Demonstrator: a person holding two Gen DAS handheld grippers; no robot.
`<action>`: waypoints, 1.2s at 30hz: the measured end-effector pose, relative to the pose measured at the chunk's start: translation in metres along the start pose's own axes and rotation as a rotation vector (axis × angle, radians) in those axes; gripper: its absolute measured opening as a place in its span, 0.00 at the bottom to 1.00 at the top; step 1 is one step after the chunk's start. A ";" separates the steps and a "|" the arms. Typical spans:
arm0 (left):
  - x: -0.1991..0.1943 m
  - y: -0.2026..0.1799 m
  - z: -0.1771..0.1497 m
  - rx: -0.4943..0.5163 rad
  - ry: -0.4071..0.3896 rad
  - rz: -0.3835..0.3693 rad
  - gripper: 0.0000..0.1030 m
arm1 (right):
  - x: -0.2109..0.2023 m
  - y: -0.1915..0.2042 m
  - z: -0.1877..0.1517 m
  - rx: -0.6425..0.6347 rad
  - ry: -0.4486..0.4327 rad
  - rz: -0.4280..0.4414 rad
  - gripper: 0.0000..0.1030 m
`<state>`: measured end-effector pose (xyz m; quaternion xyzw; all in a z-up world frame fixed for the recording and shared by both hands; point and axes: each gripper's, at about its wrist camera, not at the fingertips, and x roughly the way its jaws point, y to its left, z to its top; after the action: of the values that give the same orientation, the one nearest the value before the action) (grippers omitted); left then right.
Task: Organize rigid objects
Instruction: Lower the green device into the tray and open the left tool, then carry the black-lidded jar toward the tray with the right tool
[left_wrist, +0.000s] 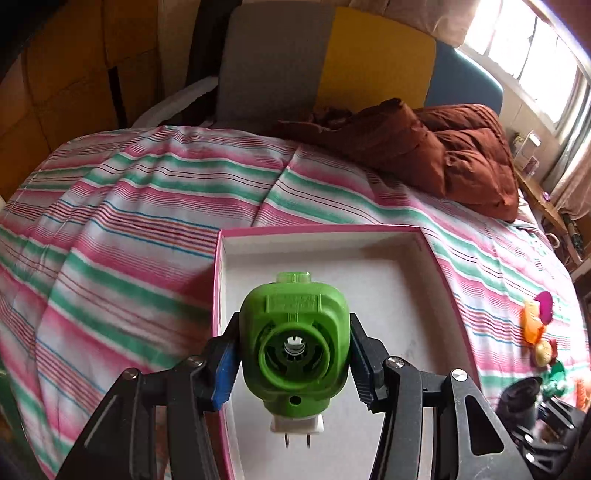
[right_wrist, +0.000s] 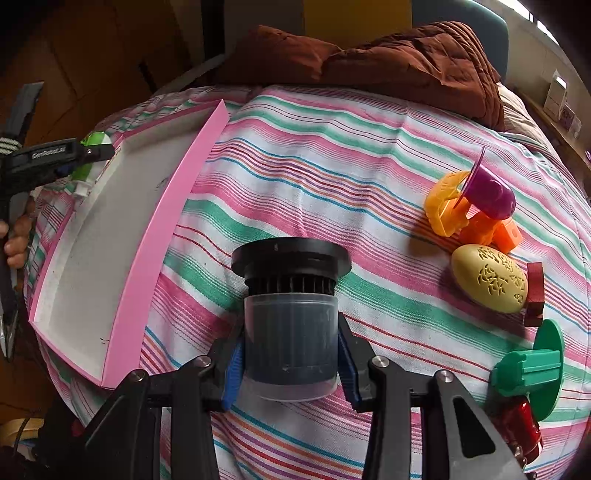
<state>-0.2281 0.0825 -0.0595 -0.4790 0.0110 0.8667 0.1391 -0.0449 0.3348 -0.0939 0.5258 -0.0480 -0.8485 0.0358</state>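
Pink-walled box (left_wrist: 448, 266) lying open on the striped bedspread (left_wrist: 122, 236), taken here as the landmark. Directly above its white floor, left gripper (left_wrist: 294, 354) closed on green plug-in device (left_wrist: 294, 345), pads pressed to both flanks, white plug end with its two prongs hanging lowest, toward the near end of the box; probably carried that way so the squared body gives the pads flat sides to bite on, and held over the box for a drop inside. Nothing else visible on the box floor. Just right of the box's long pink wall, above the bedspread, right gripper (right_wrist: 291, 354) clamped around black filter cartridge (right_wrist: 291, 314) at its translucent sleeve, wide black flange pointing away from the fingers; likely gripped at the sleeve because the flange is too broad for the jaws. Well to the right of the box, remaining loose pieces grouped on the bedspread: orange and purple toy parts (right_wrist: 472, 206), yellow perforated egg (right_wrist: 489, 278), green spool piece (right_wrist: 532, 369), dark red piece (right_wrist: 533, 293). Judged early in the sorting, both carried items likely bound for the box.
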 end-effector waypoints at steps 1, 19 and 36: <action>0.006 -0.001 0.002 0.009 0.006 0.019 0.52 | 0.001 0.000 0.000 -0.004 0.000 -0.001 0.42; -0.076 -0.016 -0.064 0.042 -0.120 0.052 0.70 | 0.003 0.000 -0.001 -0.005 -0.012 -0.014 0.42; -0.128 -0.049 -0.147 0.132 -0.133 0.072 0.75 | 0.002 0.000 0.000 0.021 -0.033 -0.020 0.42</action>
<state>-0.0303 0.0780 -0.0270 -0.4097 0.0759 0.8983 0.1393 -0.0461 0.3349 -0.0957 0.5124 -0.0521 -0.8569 0.0211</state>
